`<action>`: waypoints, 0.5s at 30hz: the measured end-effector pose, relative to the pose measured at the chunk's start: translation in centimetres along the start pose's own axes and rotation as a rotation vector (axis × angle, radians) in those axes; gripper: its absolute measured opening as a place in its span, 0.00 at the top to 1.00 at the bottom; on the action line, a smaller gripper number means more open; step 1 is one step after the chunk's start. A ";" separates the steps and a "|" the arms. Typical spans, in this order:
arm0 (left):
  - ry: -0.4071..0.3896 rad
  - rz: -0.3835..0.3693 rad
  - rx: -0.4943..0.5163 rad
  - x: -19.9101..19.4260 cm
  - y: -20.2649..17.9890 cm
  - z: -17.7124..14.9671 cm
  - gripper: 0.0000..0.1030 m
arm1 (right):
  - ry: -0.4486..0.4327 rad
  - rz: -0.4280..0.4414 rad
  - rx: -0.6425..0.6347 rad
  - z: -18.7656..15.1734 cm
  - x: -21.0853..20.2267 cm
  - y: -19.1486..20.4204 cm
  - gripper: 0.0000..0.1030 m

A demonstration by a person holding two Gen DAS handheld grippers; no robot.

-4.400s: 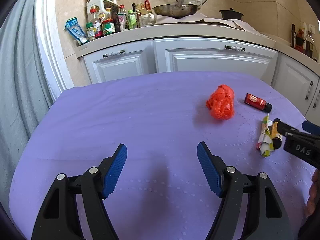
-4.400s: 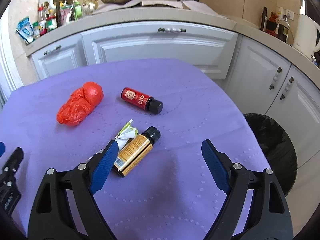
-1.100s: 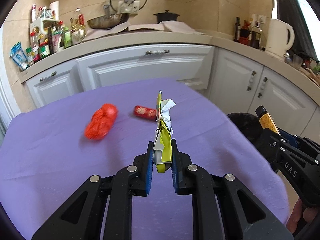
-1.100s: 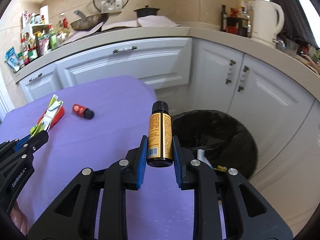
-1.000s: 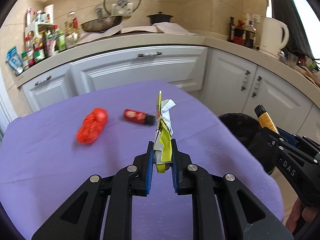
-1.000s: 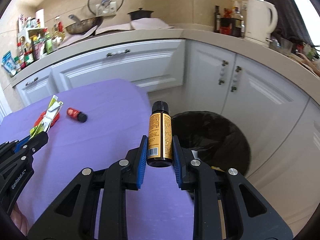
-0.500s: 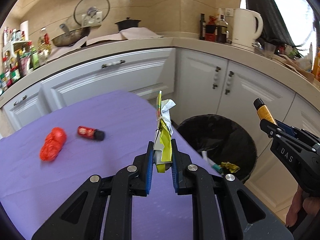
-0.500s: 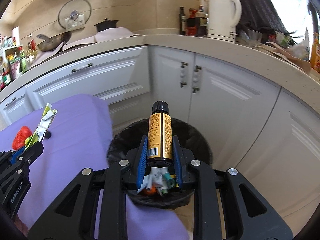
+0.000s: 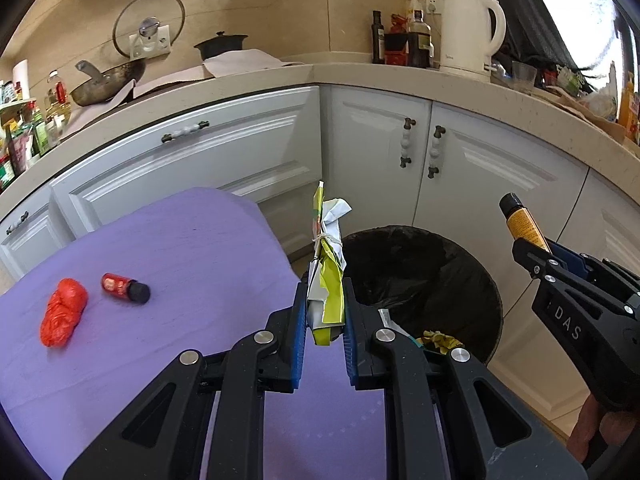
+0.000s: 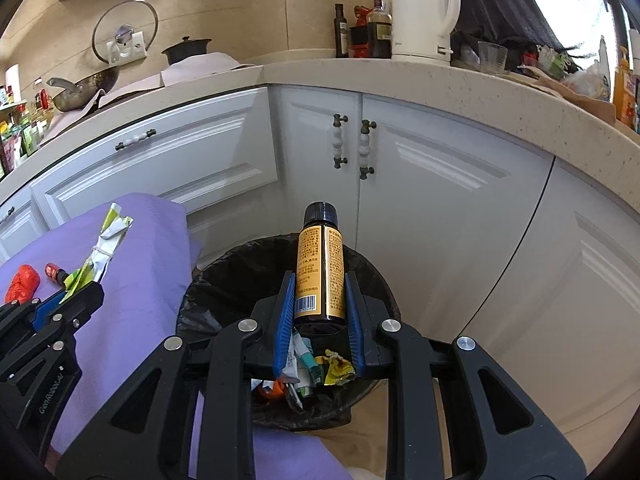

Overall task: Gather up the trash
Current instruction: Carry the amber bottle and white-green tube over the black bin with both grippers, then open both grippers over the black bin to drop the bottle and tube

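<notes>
My left gripper [image 9: 325,294] is shut on a crumpled green and white wrapper [image 9: 329,264], held upright at the table's right edge. My right gripper [image 10: 320,286] is shut on a small orange-labelled bottle with a black cap [image 10: 320,264], held over the black-lined trash bin [image 10: 224,280]. The bin [image 9: 420,264] stands on the floor by the table and holds several scraps. In the left wrist view the right gripper [image 9: 524,240] and its bottle [image 9: 520,222] show at the right. On the purple tablecloth [image 9: 180,256] lie a red crumpled bag [image 9: 62,312] and a small red bottle [image 9: 124,288].
White kitchen cabinets [image 10: 420,168] curve close behind the bin. The counter above carries a white kettle [image 10: 424,12], dark bottles, a pan and a pot. A hand shows at the lower right of the left wrist view.
Both grippers have swung to the right, from over the table toward the bin, each keeping its hold. The bottle now hangs above the bin's opening; the wrapper is at the table's edge.
</notes>
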State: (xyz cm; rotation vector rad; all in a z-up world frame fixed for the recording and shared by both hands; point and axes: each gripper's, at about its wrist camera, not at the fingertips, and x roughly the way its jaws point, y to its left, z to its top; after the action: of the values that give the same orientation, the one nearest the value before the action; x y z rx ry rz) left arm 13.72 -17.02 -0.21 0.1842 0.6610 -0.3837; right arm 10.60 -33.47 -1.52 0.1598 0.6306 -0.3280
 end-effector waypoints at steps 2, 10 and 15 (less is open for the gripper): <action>0.006 0.000 0.002 0.6 -0.4 0.2 0.84 | 0.004 -0.001 0.005 0.0 0.5 -0.3 0.77; 0.029 0.008 0.008 2.7 -1.4 0.6 0.83 | 0.018 -0.008 0.017 0.0 2.3 -1.2 0.77; 0.039 0.012 0.016 4.0 -2.1 1.1 0.83 | 0.020 -0.020 0.032 0.1 3.4 -1.6 0.77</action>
State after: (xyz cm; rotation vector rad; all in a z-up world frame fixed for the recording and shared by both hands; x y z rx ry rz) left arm 16.38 -20.36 -1.98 0.2111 0.6946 -0.3751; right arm 12.73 -35.83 -3.53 0.1878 0.6470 -0.3559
